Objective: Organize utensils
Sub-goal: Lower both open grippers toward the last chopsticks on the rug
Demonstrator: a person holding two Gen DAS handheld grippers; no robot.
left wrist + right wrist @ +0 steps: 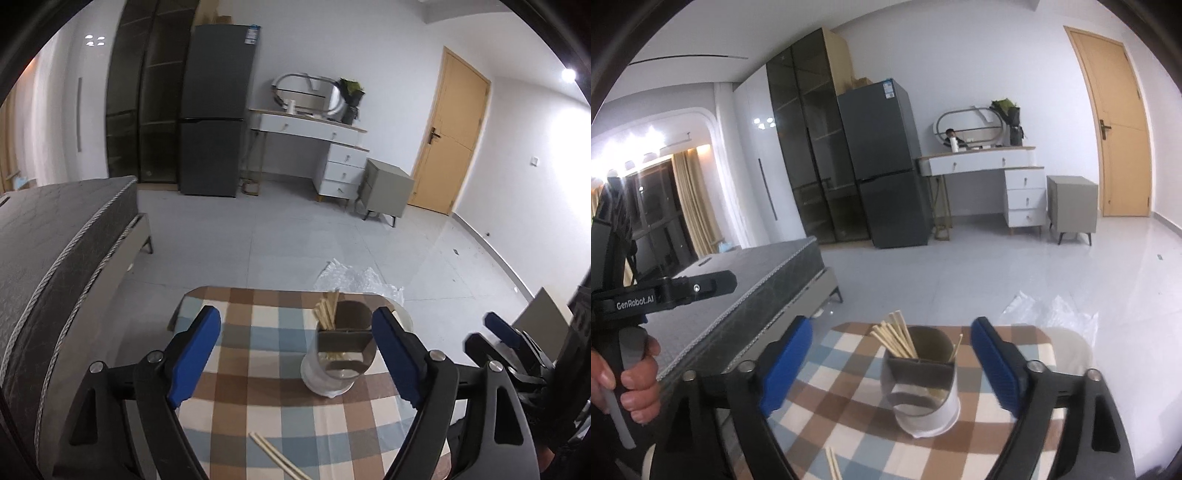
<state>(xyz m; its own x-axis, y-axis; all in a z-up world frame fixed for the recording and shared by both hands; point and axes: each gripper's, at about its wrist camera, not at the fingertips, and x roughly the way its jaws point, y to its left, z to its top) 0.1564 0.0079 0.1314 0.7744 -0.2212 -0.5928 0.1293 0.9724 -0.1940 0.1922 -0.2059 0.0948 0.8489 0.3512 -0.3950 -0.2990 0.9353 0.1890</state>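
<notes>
Two loose chopsticks (279,459) lie nearest the camera, at the near edge of the checked tabletop (258,391), not yet put away. Farther back stands the utensil holder (338,354), a divided cup of grey and white, upright near the middle of the cloth. A bundle of chopsticks (895,338) already leans in its rear compartment, and one thin stick stands apart at its right side. Both the left hand-held gripper (295,350) and the right hand-held gripper (892,365) are spread wide and hold nothing. Judging by this, most of the sorting is done; the loose pair remains.
</notes>
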